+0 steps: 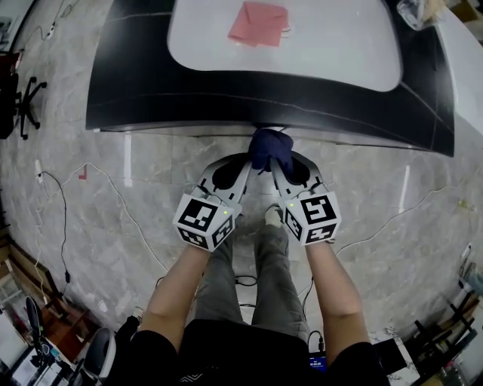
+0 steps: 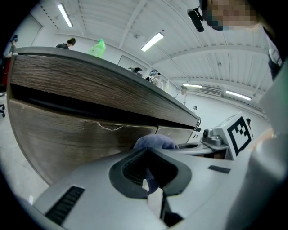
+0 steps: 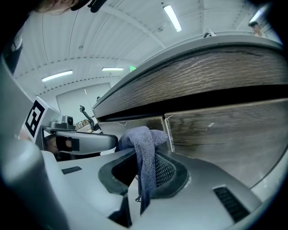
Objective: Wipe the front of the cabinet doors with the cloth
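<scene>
A dark blue cloth (image 1: 270,148) is bunched against the wood-grain cabinet doors (image 2: 67,134) just under the counter's dark overhang (image 1: 226,98). Both grippers meet at it from below. My left gripper (image 1: 253,162) is shut on the cloth's left side; a strand of cloth (image 2: 155,141) shows between its jaws. My right gripper (image 1: 278,162) is shut on the right side, and a fold of cloth (image 3: 144,152) hangs down through its jaws. The cloth sits close to the vertical seam (image 3: 167,130) between two doors (image 3: 225,130).
A pink cloth (image 1: 259,22) lies on the white countertop (image 1: 324,45). A clear bag (image 1: 419,11) sits at the counter's far right. Cables (image 1: 68,196) trail over the marble floor, with a chair base (image 1: 23,105) at the left. My legs stand right below the grippers.
</scene>
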Demonstrator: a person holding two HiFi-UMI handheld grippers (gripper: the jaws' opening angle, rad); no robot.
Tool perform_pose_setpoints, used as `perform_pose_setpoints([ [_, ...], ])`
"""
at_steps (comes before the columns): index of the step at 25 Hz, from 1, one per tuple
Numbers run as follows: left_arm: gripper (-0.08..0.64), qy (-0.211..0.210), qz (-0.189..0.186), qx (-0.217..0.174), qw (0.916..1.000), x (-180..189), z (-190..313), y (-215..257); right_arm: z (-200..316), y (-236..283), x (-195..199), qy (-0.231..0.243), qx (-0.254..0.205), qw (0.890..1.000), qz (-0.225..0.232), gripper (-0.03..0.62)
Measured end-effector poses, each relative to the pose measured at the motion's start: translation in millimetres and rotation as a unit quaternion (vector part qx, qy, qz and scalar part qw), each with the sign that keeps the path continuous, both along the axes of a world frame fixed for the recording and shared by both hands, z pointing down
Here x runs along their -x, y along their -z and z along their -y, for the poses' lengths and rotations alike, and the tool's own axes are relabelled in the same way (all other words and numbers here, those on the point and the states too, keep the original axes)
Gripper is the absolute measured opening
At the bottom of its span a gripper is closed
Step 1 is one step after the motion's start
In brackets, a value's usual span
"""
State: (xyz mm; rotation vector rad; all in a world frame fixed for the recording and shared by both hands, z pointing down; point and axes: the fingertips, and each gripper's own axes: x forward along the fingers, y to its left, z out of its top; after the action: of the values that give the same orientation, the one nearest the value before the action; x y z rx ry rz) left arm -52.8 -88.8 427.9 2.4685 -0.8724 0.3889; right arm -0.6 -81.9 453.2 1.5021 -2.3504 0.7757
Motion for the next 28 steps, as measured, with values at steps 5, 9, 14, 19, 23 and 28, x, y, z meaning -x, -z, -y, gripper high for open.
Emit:
perform_pose_setpoints([
  [5,0.008,0.035,0.009,0.006,0.9993,41,1,-9,-2,-12,40,0.029,0.013,0.999,0.008,0.071],
  [9,0.008,0.059,0.017,0.011,0.9980,84,1,-18,1,-19,80,0.056,0.019,0.998,0.009,0.071],
  [14,0.008,0.089,0.026,0.015,0.9956,143,6,-23,13,-22,136,0.087,0.018,0.996,0.010,0.071],
  [19,0.008,0.113,0.029,0.016,0.9931,195,14,-29,24,-30,189,0.113,0.020,0.993,0.010,0.071],
  [23,0.008,0.129,0.030,0.019,0.9910,232,21,-34,33,-35,226,0.135,0.021,0.991,0.005,0.071],
  [28,0.008,0.133,0.040,0.032,0.9898,267,22,-50,47,-47,263,0.161,0.020,0.987,-0.003,0.071],
])
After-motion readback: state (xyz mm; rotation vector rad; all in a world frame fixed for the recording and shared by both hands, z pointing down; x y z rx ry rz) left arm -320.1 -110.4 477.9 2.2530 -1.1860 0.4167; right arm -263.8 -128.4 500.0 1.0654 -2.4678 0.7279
